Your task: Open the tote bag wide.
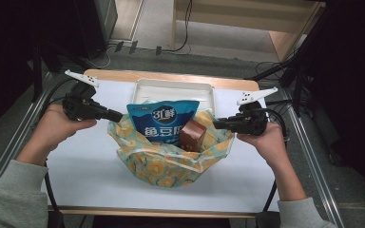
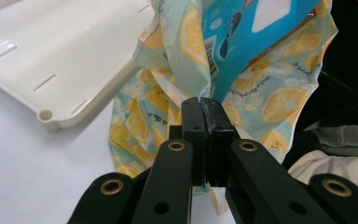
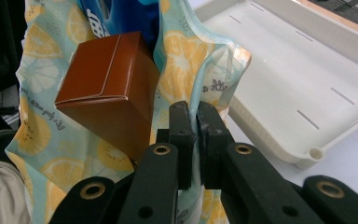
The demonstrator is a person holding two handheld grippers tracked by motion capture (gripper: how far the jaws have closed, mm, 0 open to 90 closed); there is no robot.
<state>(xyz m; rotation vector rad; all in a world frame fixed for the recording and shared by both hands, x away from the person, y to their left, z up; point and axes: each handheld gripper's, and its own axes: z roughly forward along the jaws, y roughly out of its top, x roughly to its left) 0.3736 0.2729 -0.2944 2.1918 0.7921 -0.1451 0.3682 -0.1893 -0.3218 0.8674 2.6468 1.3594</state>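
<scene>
Both grippers have the lemon-print bag (image 1: 168, 159) by its rim: left gripper (image 2: 200, 116) and right gripper (image 3: 192, 122) each have jaws pinching the film. It sits mid-table, mouth held open, blue snack pouch (image 1: 164, 124) and brown box (image 1: 193, 135) already inside. Looks mostly packed; closing or lifting remains. White tray (image 1: 173, 88) sits behind.

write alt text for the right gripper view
The right tool is shut on the rim of a lemon-print bag. A brown box sticks out of the bag, and a white tray lies beyond.
</scene>
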